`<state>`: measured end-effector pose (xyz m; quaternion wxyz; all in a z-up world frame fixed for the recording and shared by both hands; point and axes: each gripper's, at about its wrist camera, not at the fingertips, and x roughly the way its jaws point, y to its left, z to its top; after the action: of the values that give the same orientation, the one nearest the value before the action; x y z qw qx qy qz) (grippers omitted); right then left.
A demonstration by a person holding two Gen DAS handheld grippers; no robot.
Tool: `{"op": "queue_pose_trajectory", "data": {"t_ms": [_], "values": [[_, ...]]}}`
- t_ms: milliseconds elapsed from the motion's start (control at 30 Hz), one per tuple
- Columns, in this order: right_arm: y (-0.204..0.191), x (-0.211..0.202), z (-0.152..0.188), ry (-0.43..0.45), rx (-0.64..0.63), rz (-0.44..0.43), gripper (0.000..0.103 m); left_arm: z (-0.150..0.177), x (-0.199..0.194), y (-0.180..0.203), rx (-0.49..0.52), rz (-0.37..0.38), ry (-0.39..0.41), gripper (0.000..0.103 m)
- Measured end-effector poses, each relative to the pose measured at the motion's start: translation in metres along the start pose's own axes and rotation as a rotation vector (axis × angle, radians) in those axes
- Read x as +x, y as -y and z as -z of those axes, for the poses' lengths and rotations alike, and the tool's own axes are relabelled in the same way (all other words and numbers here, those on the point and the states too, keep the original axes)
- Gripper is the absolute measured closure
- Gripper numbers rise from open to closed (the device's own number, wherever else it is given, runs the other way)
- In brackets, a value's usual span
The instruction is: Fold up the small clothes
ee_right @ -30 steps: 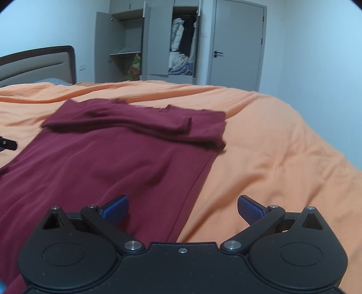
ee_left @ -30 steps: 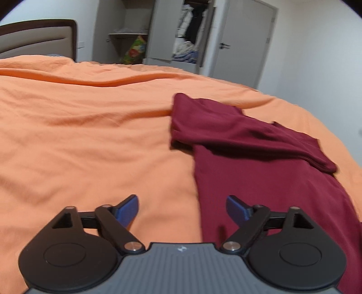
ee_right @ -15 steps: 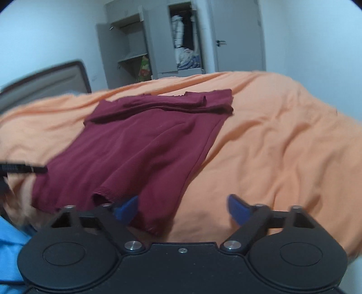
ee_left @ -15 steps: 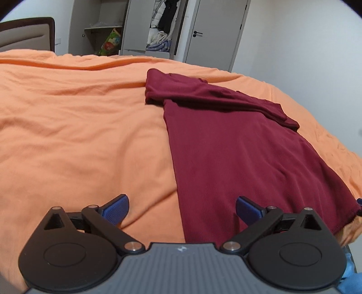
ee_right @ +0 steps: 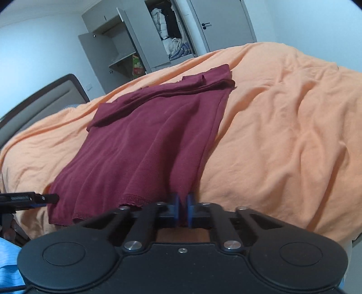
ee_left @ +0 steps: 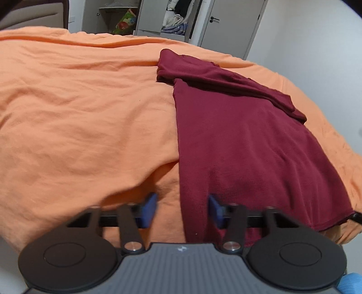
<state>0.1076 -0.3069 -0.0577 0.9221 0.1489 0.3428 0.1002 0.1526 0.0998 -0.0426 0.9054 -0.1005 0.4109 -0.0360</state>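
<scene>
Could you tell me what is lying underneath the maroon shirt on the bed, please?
The maroon shirt lies flat on the orange bedcover, which shows all around it. Its sleeves are folded over its far end. Whatever lies under the fabric itself is covered and cannot be seen.

A maroon garment [ee_left: 244, 144] lies flat on a bed covered by a wrinkled orange sheet [ee_left: 79, 117], its far end folded over into a thick band running across it. The left tool [ee_left: 182, 209] sits at the garment's near left corner, its blue-padded fingers [ee_left: 148, 209] partly apart and blurred, the garment's left edge running down between them. A dark tip shows at the garment's near right corner by the frame edge. Beyond the bed stand an open wardrobe [ee_left: 174, 18] with clothes inside and a closed grey door [ee_left: 228, 24].
</scene>
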Motion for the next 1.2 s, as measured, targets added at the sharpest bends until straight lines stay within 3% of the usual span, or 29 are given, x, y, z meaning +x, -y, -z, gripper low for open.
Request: {"op": "queue_pose_trajectory", "data": {"t_ms": [33, 133, 300, 500, 567, 600, 633, 667, 733, 767, 800, 833, 900, 1000, 1100, 1200], "values": [[0.001, -0.003, -0.001, 0.010, -0.004, 0.004, 0.099, -0.001, -0.002, 0.001, 0.006, 0.002, -0.002, 0.074], [0.003, -0.017, -0.005, 0.036, -0.032, 0.038, 0.099, -0.005, -0.011, 0.003, -0.007, 0.002, -0.005, 0.090], [0.014, -0.047, -0.016, 0.088, -0.092, 0.145, 0.100, -0.008, -0.020, 0.009, -0.009, -0.020, -0.006, 0.096], [0.029, -0.032, -0.007, 0.036, -0.135, 0.188, 0.100, -0.002, -0.015, 0.011, 0.010, -0.037, -0.004, 0.095], [0.026, -0.028, -0.003, 0.026, -0.162, 0.183, 0.098, -0.001, -0.019, 0.012, 0.025, -0.034, 0.003, 0.090], [0.023, -0.029, -0.002, 0.033, -0.179, 0.179, 0.092, -0.001, -0.021, 0.011, 0.027, -0.033, 0.009, 0.084], [0.021, -0.030, -0.001, 0.042, -0.196, 0.181, 0.082, 0.000, -0.023, 0.010, 0.027, -0.033, 0.013, 0.073], [0.018, -0.032, -0.001, 0.051, -0.218, 0.182, 0.078, 0.001, -0.025, 0.009, 0.028, -0.033, 0.015, 0.067], [0.013, -0.036, 0.000, 0.070, -0.273, 0.181, 0.061, 0.002, -0.030, 0.009, 0.037, -0.044, 0.032, 0.035], [0.011, -0.039, 0.000, 0.078, -0.302, 0.181, 0.054, 0.003, -0.033, 0.010, 0.045, -0.052, 0.049, 0.031], [0.008, -0.040, 0.000, 0.088, -0.332, 0.175, 0.037, 0.004, -0.037, 0.012, 0.061, -0.058, 0.068, 0.026], [0.004, -0.043, 0.000, 0.105, -0.365, 0.159, 0.026, 0.004, -0.040, 0.015, 0.083, -0.061, 0.084, 0.016], [-0.004, -0.047, 0.002, 0.135, -0.444, 0.111, 0.019, 0.005, -0.045, 0.024, 0.137, -0.075, 0.129, 0.000], [-0.023, -0.046, 0.010, 0.154, -0.623, 0.073, 0.010, 0.007, -0.049, 0.046, 0.265, -0.098, 0.197, 0.000], [-0.038, -0.035, 0.024, 0.144, -0.824, 0.050, 0.010, 0.010, -0.041, 0.072, 0.393, -0.122, 0.200, 0.000], [-0.044, -0.020, 0.038, 0.112, -0.951, 0.027, 0.017, 0.012, -0.031, 0.090, 0.438, -0.097, 0.186, 0.000]]}}
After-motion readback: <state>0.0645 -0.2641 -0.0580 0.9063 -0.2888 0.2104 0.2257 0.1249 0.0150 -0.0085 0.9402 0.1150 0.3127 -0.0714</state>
